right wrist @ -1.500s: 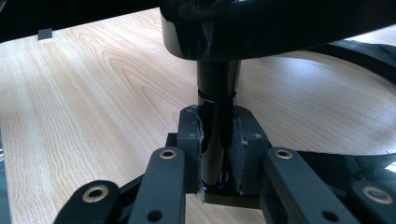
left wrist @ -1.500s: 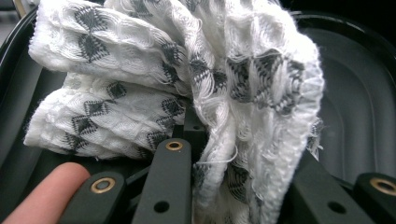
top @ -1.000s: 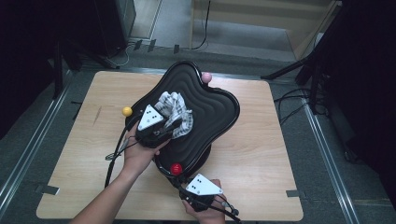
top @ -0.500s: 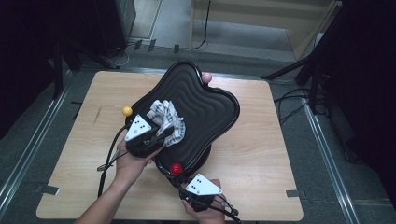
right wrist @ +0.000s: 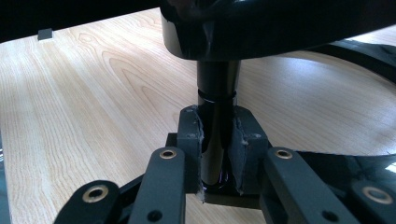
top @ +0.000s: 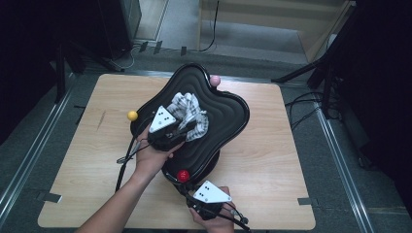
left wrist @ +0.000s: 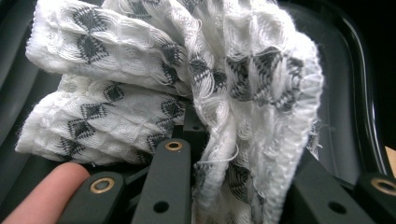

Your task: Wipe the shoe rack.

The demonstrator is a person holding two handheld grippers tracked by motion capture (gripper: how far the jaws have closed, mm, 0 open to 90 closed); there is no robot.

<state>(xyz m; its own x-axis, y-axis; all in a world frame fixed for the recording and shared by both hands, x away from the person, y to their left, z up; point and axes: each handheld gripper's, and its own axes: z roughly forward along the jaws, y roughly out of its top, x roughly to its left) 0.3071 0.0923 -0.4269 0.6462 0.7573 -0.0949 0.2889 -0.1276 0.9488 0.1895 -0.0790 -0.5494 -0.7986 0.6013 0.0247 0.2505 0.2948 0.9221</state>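
Tabletop (top: 272, 160) of pale wood carries everything, and it is taken up mostly by a black wavy-rimmed tray (top: 228, 114) raised on a slim black post (right wrist: 215, 107) above a ring-shaped base. Because the tray sits high on that single post, it would probably rock or turn when rubbed, and that is judged to be why the post is gripped low down: the right gripper (right wrist: 217, 154) is clamped on it just above the base, its jaws drawn in against both sides of the shiny stem (the right hand (top: 214, 221) is seen at the near table edge in the high view).

Within the tray's ribbed hollow, towards its left side, a white cloth (top: 190, 112) with grey diamond motifs is bunched up. It is pinched by the left gripper (top: 187, 127), whose jaws are closed on a thick fold, so that the cloth can apparently be pushed over the tray as a wiping pad; in the left gripper view the cloth (left wrist: 187, 88) is seen spilling over both jaws, with the tray's wall (left wrist: 345, 93) behind it.

Three small balls are fixed at the tray's rim: red (top: 183, 175) nearest, yellow (top: 132, 115) at the left, pink (top: 214, 80) at the far side.
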